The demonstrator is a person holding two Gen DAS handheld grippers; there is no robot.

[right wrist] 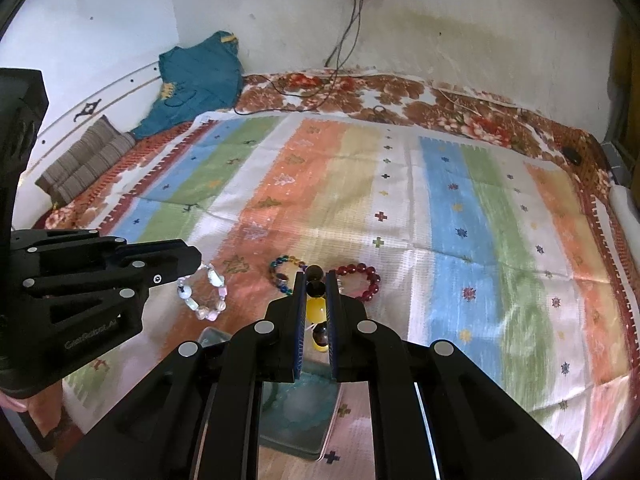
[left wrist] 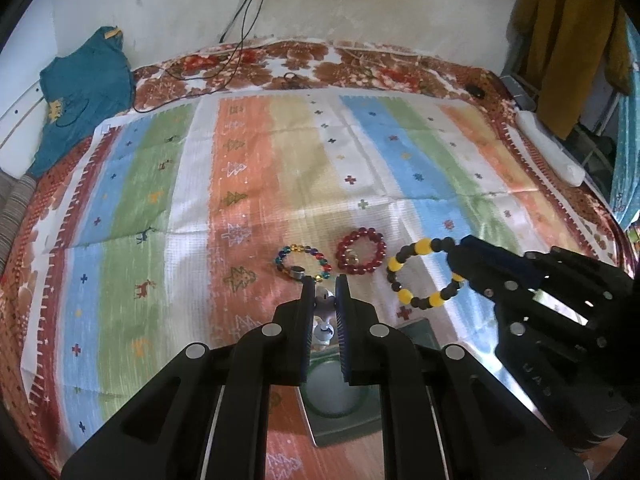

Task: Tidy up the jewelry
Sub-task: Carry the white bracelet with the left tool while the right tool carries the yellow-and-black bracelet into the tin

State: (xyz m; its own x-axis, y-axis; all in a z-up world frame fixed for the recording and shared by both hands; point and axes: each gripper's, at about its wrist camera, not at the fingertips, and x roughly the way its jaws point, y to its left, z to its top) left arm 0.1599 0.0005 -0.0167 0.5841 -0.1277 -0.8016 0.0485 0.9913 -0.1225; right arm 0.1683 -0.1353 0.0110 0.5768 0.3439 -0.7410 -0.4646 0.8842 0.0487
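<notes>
My left gripper (left wrist: 324,282) is shut on a pale bead bracelet (left wrist: 324,300) with white and lilac beads, held above the striped mat (left wrist: 240,184). The right wrist view shows that bracelet (right wrist: 204,292) hanging from the left gripper (right wrist: 195,266). My right gripper (right wrist: 316,276) is shut on a black-and-yellow bead bracelet (right wrist: 316,306), whose loop (left wrist: 420,276) hangs from the right gripper (left wrist: 456,260). A multicolour bracelet (left wrist: 304,266) (right wrist: 286,270) and a red bracelet (left wrist: 361,250) (right wrist: 362,280) lie flat on the mat just beyond both grippers.
A green square dish (left wrist: 340,428) (right wrist: 296,436) sits under the grippers near the mat's front edge. A teal garment (left wrist: 84,92) and black cables (left wrist: 224,68) lie at the back. A striped cushion (right wrist: 84,160) is at the left and a white roll (left wrist: 552,148) at the right.
</notes>
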